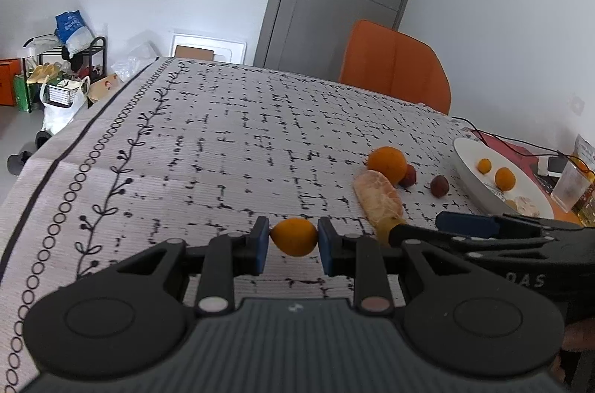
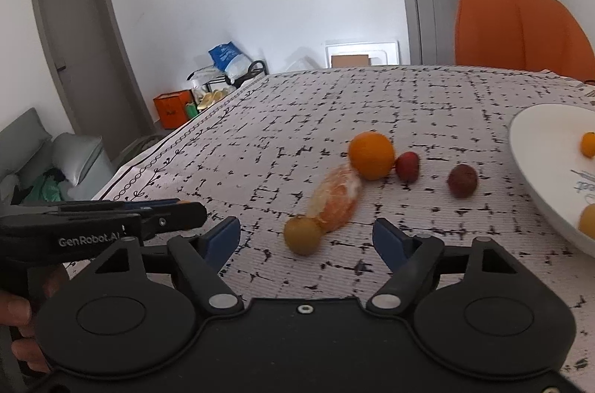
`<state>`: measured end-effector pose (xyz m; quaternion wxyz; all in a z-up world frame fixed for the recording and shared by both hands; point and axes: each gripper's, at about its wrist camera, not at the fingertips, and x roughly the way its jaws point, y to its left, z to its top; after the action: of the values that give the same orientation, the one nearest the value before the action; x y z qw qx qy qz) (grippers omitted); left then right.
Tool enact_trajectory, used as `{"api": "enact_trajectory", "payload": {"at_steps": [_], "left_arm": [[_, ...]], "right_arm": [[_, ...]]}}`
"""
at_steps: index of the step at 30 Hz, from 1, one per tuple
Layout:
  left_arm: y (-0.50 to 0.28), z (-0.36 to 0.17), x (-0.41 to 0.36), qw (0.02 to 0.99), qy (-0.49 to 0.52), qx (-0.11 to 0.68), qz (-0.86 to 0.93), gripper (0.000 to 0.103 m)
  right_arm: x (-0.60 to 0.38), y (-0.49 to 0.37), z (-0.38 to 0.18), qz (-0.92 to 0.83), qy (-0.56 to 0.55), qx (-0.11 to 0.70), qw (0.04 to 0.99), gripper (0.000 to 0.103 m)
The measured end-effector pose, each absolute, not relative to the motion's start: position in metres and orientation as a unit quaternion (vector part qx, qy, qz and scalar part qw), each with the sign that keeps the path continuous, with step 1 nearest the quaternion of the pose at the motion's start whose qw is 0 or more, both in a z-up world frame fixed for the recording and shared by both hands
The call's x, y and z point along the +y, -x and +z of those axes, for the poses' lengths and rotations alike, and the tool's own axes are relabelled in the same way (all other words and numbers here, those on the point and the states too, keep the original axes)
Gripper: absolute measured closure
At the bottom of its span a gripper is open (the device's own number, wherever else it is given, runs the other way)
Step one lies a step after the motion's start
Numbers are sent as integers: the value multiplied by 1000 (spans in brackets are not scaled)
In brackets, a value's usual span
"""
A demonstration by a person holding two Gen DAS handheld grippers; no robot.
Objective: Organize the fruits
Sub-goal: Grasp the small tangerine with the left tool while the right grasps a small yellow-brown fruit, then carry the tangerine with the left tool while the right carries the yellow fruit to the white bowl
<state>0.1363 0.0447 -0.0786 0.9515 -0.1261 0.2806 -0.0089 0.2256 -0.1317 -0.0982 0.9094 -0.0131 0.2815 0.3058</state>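
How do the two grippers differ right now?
The left gripper is shut on a small orange fruit; the right gripper is open and holds nothing. The left one's pads press the fruit's sides; the right one's fingers flank a yellowish fruit on the tablecloth. Both have blue pads.

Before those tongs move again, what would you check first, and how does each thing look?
1. Left tongs grip the small yellow-orange fruit squarely between both blue pads: ok.
2. Right tongs open and empty: ok.
3. White plate has bare room for another fruit: ok.
4. Straight line to the plate free: not ok, the right tongs, peeled orange and large orange lie between.
5. Held fruit lifted off the tablecloth: cannot tell.
6. Two dark red fruits resting apart from the plate: ok.
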Motion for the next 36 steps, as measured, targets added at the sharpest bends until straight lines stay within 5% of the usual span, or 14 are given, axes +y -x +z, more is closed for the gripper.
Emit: {"api": "enact_trajectory", "payload": {"at_steps": [4,6,36], "left_arm": [[-134,-78,49,952,126,280,-4,77],[-133,-76,49,952,125,279,-4,77],[-147,-51,-39,958,93,261,-70,77]], "right_arm": [[-126,-233,-107,303,12,301,904,56],[-126,-233,-109,296,14,300,907,81],[-239,-203,-73,227,-46,245,941,81]]}}
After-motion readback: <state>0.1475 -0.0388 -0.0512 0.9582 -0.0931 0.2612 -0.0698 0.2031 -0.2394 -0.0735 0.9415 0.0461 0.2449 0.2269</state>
